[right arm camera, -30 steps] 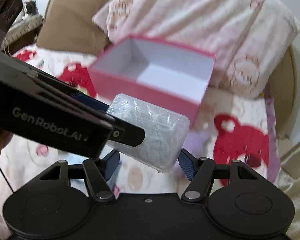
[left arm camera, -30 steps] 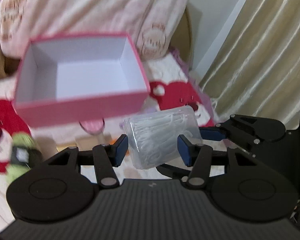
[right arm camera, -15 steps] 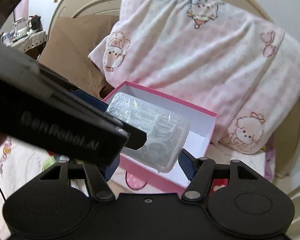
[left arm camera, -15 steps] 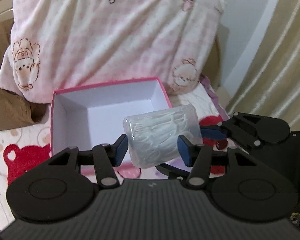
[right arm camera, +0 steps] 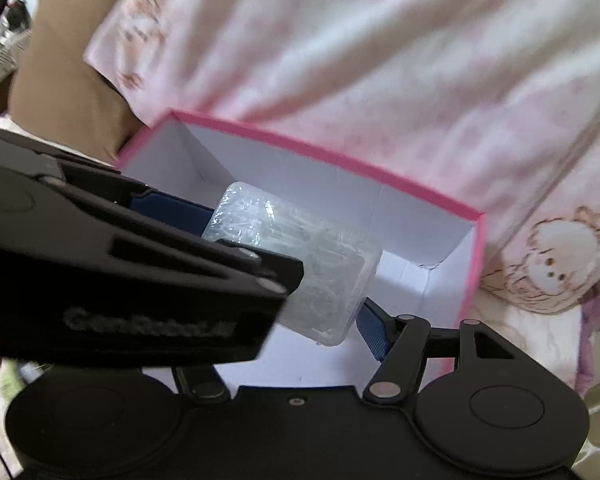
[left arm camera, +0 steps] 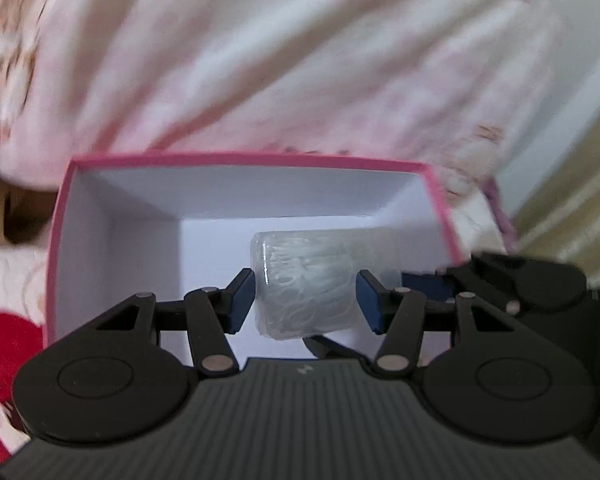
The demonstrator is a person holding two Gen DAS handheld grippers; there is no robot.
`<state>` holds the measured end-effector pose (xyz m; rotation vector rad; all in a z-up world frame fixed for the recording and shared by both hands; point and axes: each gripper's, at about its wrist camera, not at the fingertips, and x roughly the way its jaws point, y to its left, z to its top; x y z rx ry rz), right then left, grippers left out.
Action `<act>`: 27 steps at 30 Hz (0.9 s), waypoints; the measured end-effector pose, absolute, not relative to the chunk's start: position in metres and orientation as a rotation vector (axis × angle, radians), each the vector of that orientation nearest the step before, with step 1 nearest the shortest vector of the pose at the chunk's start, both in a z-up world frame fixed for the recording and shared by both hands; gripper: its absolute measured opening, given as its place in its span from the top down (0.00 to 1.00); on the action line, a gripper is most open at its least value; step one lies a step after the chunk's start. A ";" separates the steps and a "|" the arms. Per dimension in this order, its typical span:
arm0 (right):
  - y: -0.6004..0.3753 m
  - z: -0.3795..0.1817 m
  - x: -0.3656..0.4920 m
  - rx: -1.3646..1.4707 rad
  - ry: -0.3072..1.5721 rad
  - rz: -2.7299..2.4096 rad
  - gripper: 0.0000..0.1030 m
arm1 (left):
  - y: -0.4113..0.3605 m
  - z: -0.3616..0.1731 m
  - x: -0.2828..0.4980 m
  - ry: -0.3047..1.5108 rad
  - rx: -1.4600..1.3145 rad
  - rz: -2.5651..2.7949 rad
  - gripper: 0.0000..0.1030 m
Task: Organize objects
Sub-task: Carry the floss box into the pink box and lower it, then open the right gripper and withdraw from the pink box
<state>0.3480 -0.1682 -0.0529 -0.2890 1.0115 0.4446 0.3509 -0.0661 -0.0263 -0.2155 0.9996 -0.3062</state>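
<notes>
1. A bed (left arm camera: 4, 276) with a red-and-white printed cover carries the scene; a pink blanket (left arm camera: 284, 60) with cartoon figures is heaped at its head, a brown cushion (right arm camera: 64, 80) lies at the left in the right wrist view, and a beige curtain (left arm camera: 580, 196) hangs at the right.
2. A pink box (left arm camera: 260, 158) with a white inside stands open on the bed, just in front of the blanket.
3. A clear case (left arm camera: 320, 280) packed with thin white pieces hangs over the inside of the box, nearer its right wall in the left wrist view.
4. The left gripper (left arm camera: 306, 300) brackets the case: its left pad meets the case's edge, a small gap shows at the right pad, and its jaws are opening.
5. The right gripper (right arm camera: 288, 336) comes from the other side. Its right pad (right arm camera: 374, 330) sits at the case's lower corner and its jaws are closing, but the left gripper's body hides its other finger, so whether it presses the case cannot be told.
6. Both views are motion-blurred, most of all over the blanket.
</notes>
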 end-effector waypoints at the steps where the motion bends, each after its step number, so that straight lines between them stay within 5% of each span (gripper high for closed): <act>1: -0.163 -0.059 0.352 -0.299 1.018 0.439 0.35 | -0.064 -0.033 0.356 1.003 -0.224 -0.297 0.45; 20: -0.161 -0.103 0.375 -0.340 1.090 0.395 0.35 | -0.063 -0.097 0.385 1.151 -0.377 -0.209 0.47; 27: -0.164 -0.101 0.353 -0.374 1.013 0.359 0.67 | -0.061 -0.096 0.380 1.139 -0.412 -0.215 0.54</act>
